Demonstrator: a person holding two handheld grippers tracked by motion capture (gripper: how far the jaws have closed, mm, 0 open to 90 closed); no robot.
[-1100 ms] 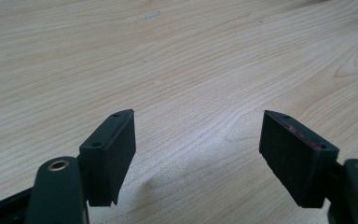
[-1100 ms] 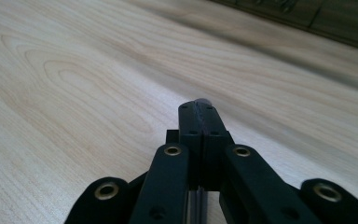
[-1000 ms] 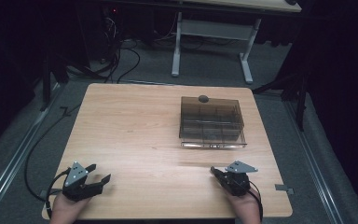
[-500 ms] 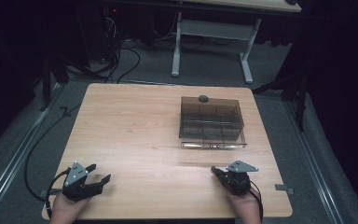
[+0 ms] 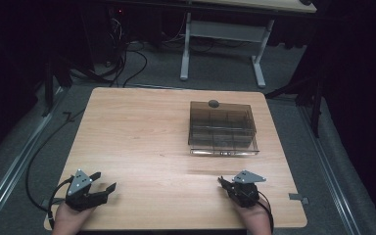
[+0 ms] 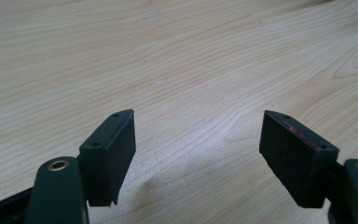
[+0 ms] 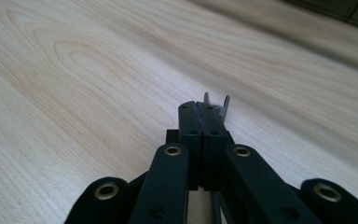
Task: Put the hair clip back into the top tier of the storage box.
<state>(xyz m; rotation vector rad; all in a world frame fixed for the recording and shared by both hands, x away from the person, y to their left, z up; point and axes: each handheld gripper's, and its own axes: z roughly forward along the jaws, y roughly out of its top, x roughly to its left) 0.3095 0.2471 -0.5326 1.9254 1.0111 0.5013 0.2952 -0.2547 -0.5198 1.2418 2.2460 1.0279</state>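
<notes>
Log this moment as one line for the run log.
left gripper open, near table edge | right gripper shut, empty | compartment box untouched, far right

Pale blond table [image 5: 142, 132] with wavy wood grain, a smoky see-through brown box [image 5: 222, 128] topped by a dark grey knob [image 5: 213, 103], black grippers left [image 5: 103, 191] and right [image 5: 223, 184], grey floor [image 5: 323, 161] all around.
</notes>
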